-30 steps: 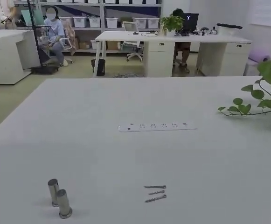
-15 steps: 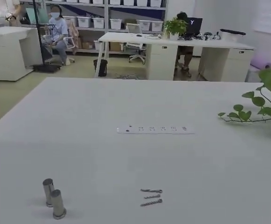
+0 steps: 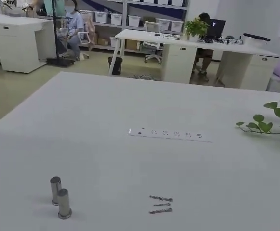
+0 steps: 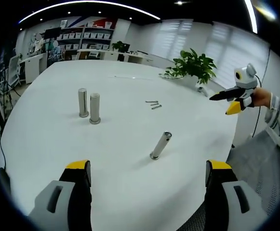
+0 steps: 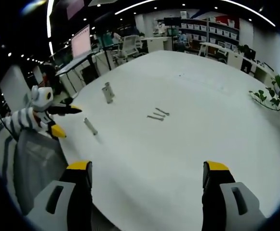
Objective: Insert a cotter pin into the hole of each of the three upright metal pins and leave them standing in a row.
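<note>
Two upright metal pins (image 3: 56, 190) (image 3: 64, 203) stand side by side at the table's near left. Three cotter pins (image 3: 161, 204) lie together to their right. In the left gripper view the upright pair (image 4: 89, 106) stands ahead, and a third metal pin (image 4: 160, 145) lies slanted nearer me; I cannot tell whether it is flat on the table. My left gripper (image 4: 147, 168) is open, off the table's edge. My right gripper (image 5: 147, 168) is open too, facing the cotter pins (image 5: 158, 114) and the third pin (image 5: 90, 126).
A white power strip (image 3: 168, 134) lies across the middle of the white table (image 3: 130, 106). Plant leaves (image 3: 270, 120) reach in at the right edge. Desks, shelves and a seated person are far behind. The right gripper (image 4: 236, 94) is held in a hand at the right.
The head camera has shifted, so the whole picture has moved. The pins and cotter pins stay where they were on the table.
</note>
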Tool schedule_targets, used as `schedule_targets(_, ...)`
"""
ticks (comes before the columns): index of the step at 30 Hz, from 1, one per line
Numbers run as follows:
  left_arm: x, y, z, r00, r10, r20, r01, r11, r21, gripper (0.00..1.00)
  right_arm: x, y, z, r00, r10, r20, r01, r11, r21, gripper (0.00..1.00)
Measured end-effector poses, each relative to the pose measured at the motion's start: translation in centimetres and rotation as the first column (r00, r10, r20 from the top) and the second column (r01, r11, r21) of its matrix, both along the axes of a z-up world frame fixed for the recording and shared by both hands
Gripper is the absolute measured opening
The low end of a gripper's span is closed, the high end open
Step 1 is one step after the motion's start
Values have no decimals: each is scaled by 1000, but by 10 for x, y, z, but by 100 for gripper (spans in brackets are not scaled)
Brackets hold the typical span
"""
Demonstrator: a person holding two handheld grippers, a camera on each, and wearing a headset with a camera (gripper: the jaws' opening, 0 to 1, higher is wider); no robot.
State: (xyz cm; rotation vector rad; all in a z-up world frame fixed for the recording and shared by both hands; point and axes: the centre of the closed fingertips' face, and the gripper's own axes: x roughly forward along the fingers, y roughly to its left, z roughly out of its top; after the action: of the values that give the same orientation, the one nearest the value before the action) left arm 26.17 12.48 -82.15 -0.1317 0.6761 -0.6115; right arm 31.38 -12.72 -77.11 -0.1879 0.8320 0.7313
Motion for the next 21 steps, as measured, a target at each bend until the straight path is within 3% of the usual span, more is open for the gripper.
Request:
schedule_targets(6, 0, 1, 0, 1000, -3, -4, 3, 1000, 1, 99, 9, 12, 3, 998, 61, -6, -61, 998, -16, 96)
schedule_targets(9, -5, -4, 1, 999, -18, -36, 16, 999, -31, 99, 15, 19, 4, 995, 104, -6, -104, 994, -32, 96)
schedule_targets(21, -8, -13, 10, 998, -57, -27, 57, 998, -25, 99, 34, 30, -5, 978, 206, -40, -208, 974, -88, 96)
